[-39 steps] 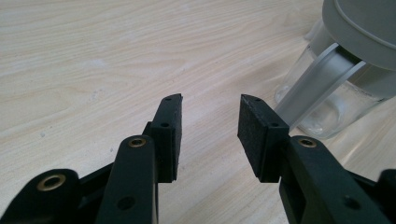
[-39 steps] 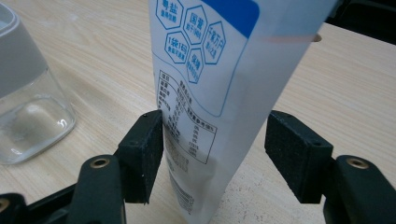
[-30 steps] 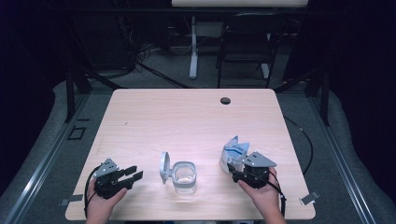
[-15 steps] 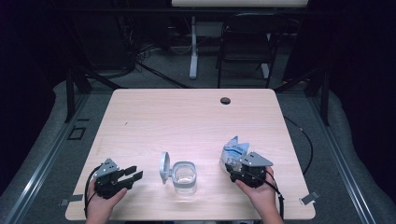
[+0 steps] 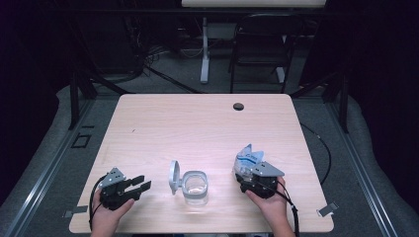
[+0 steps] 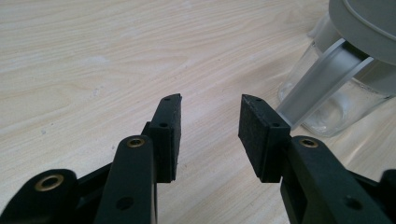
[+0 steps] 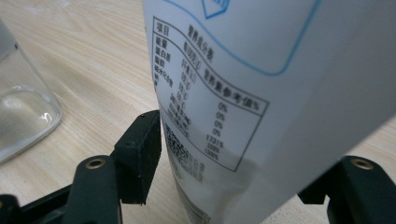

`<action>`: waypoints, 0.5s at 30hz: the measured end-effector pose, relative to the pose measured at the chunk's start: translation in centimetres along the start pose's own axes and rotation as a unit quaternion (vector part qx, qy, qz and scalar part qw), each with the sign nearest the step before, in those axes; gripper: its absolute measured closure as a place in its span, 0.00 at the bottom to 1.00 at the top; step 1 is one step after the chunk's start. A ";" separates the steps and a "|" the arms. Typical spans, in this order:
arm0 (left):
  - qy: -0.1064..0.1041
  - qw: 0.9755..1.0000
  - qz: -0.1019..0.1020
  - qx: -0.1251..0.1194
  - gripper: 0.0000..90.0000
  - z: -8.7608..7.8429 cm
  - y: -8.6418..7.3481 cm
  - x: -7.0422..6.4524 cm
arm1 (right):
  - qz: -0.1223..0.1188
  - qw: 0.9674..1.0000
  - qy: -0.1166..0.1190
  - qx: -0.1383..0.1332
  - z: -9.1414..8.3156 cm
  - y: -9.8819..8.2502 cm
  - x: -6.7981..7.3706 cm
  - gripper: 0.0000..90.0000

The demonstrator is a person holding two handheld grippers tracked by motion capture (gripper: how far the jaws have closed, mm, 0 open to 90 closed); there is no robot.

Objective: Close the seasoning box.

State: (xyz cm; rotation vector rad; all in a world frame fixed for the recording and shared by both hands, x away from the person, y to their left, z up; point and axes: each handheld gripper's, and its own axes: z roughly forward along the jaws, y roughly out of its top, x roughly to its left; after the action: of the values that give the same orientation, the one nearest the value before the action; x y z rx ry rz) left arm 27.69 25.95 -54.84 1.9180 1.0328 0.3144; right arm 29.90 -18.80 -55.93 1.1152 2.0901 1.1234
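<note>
A clear glass jar stands near the table's front edge, its grey hinged lid flipped up on the left side. My left gripper lies left of the jar, open and pointing at it, with nothing between its jaws. In the left gripper view the left gripper has the jar and lid ahead to the right. To the right of the jar, my right gripper is shut on a white and blue pouch that stands tilted. Close up, the pouch sits in the right gripper, hiding the right pad.
The light wooden table has a small black round grommet near its far edge. A dark chair and a white post stand on the floor beyond it. The jar is close to the left of the right gripper's jaws.
The right gripper with the pouch has edged slightly to the left. The left gripper, the jar and the lid stay as they were.
</note>
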 end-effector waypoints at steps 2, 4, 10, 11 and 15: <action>0.000 1.000 0.000 0.000 0.66 0.0 0.0 0.0 | 0.000 1.000 0.000 0.000 0.1 -0.1 0.0 0.39; 0.000 1.000 0.000 0.000 0.66 0.0 0.0 0.0 | 0.002 1.000 0.000 -0.003 0.3 -0.3 0.0 0.39; 0.002 1.000 -0.001 -0.001 0.66 0.0 0.0 0.1 | 0.008 1.000 0.002 0.007 0.8 -1.0 0.1 0.39; 0.002 1.000 -0.002 -0.001 0.66 0.0 -0.1 0.1 | 0.006 1.000 0.001 0.011 0.8 -1.0 0.1 0.39; 0.002 1.000 -0.003 -0.003 0.66 0.0 -0.1 0.1 | 0.006 1.000 0.001 0.011 1.2 -1.1 0.1 0.39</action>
State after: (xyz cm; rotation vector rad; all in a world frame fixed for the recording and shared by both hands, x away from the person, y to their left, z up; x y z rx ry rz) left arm 27.76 26.07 -54.93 1.9084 1.0391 0.3184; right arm 30.29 -18.58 -57.51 1.1402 2.1048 1.1097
